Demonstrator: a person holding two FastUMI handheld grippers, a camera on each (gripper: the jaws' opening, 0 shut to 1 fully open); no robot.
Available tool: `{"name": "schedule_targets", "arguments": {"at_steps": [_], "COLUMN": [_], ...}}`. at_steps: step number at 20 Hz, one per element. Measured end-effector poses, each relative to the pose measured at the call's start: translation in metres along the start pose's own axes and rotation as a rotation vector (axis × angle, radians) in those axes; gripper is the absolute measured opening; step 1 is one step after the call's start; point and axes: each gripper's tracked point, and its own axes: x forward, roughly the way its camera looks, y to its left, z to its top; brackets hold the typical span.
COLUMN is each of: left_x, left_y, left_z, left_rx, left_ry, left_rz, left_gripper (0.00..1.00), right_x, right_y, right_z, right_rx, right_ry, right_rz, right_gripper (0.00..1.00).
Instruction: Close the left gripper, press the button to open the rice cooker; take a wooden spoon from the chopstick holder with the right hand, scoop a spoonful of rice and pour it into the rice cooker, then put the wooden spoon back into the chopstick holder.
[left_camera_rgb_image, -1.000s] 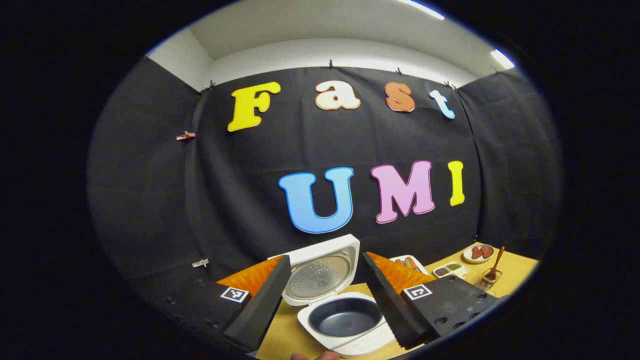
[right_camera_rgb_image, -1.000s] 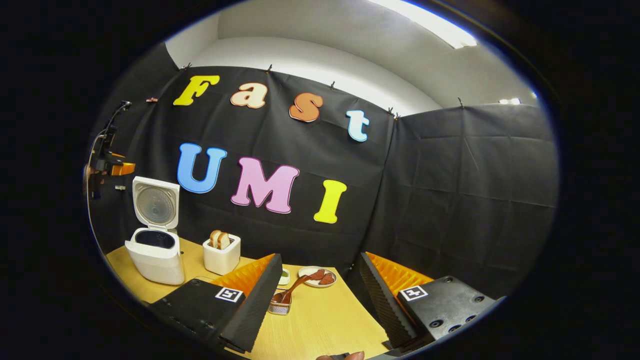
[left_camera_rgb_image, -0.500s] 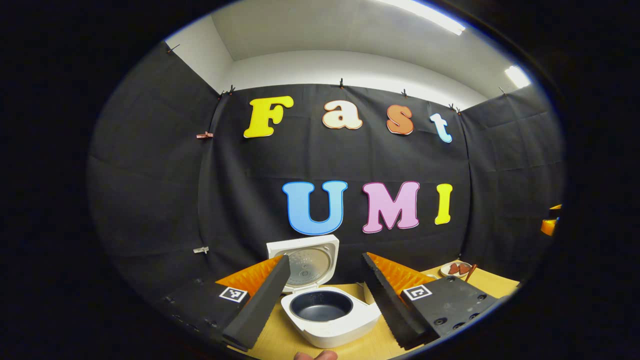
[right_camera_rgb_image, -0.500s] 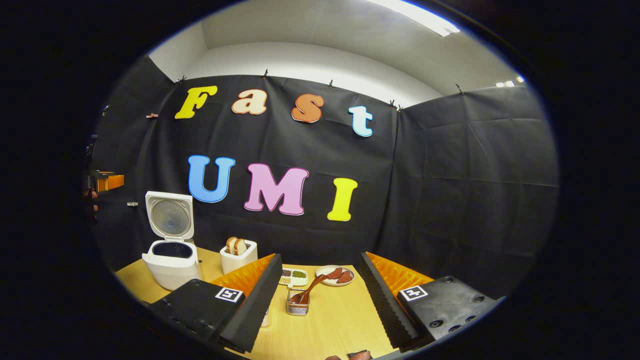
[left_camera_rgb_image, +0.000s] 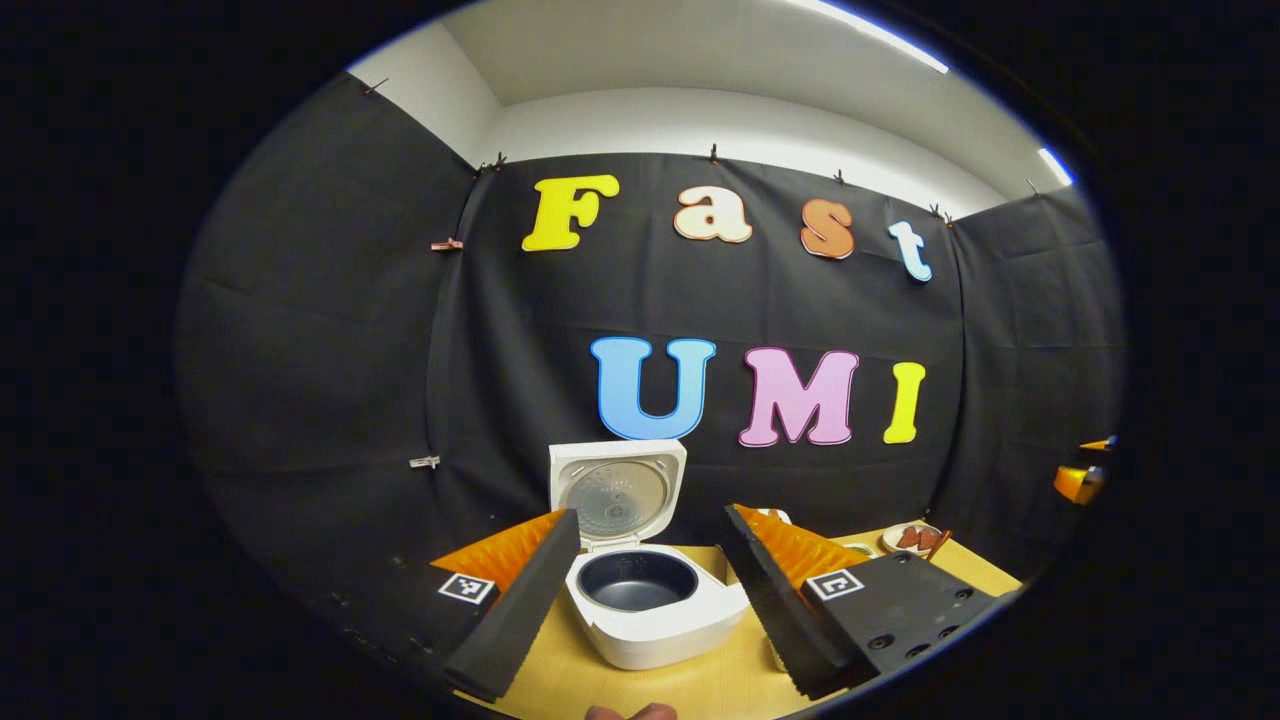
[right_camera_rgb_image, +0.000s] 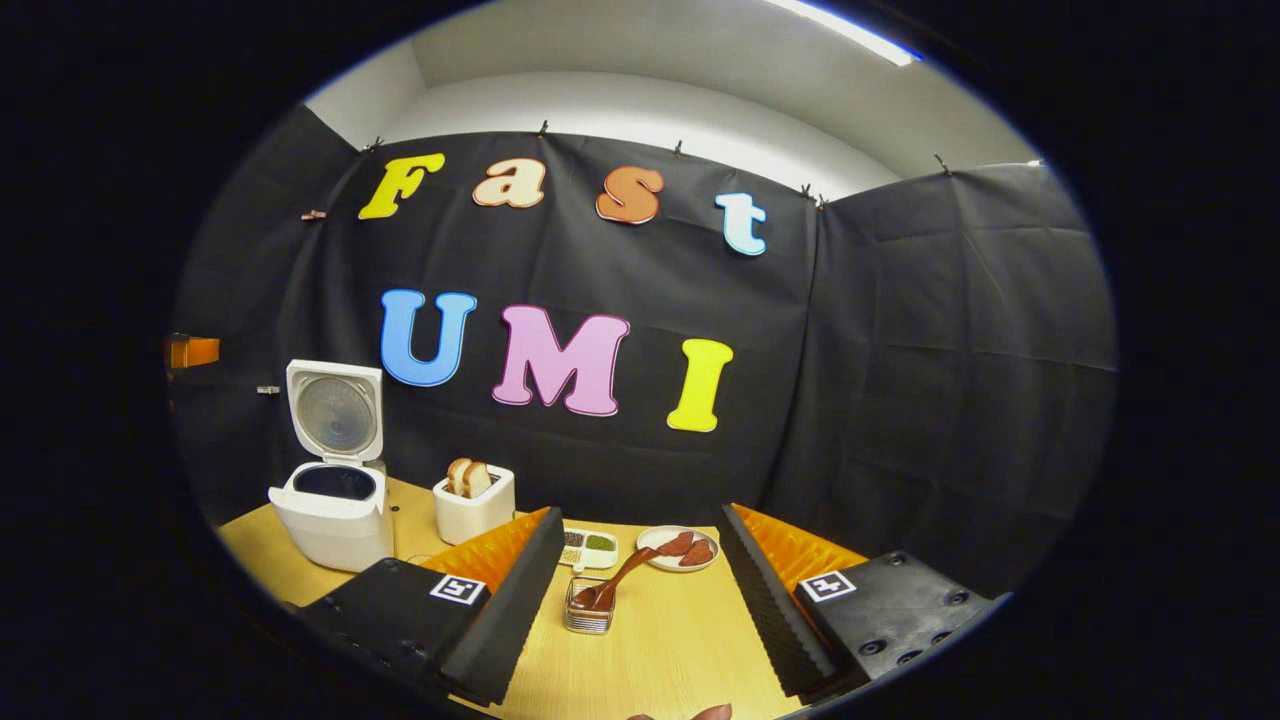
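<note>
The white rice cooker (left_camera_rgb_image: 650, 600) stands open on the wooden table, lid up, dark inner pot bare. My left gripper (left_camera_rgb_image: 645, 600) hangs open in front of it and above the table, and the cooker shows between its fingers. In the right gripper view the same rice cooker (right_camera_rgb_image: 330, 500) stands at the far left. A wooden spoon (right_camera_rgb_image: 620, 578) leans in the small clear chopstick holder (right_camera_rgb_image: 588, 618), straight ahead of my open right gripper (right_camera_rgb_image: 635, 610), a short way off. Nothing is held.
A white toaster (right_camera_rgb_image: 473, 510) with bread slices stands right of the cooker. Behind the holder lie a divided dish (right_camera_rgb_image: 588, 547) of grains and a plate (right_camera_rgb_image: 680, 548) of reddish food. The other gripper (left_camera_rgb_image: 1085, 478) shows at the far right of the left gripper view.
My left gripper has drawn back from the cooker and levelled out, so the cooker looks smaller. My right gripper has swung toward the chopstick holder, which now sits centred between its fingers.
</note>
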Motion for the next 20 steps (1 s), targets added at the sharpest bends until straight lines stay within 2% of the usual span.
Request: {"name": "schedule_targets", "arguments": {"at_steps": [10, 15, 20], "left_x": [-0.001, 0.006, 0.004], "left_y": [-0.049, -0.07, -0.068], "left_z": [0.007, -0.001, -0.005], "left_rx": [0.074, 0.077, 0.097], "left_ry": [0.013, 0.046, 0.065], "left_rz": [0.035, 0.075, 0.161], "left_gripper": [0.97, 0.97, 0.98], "right_x": [0.095, 0.142, 0.183], "right_y": [-0.017, -0.008, 0.009], "right_z": [-0.067, -0.128, -0.2], "right_rx": [0.043, 0.056, 0.111], "right_ry": [0.083, 0.172, 0.291], "right_rz": [0.069, 0.133, 0.207], "right_gripper": [0.98, 0.98, 0.98]}}
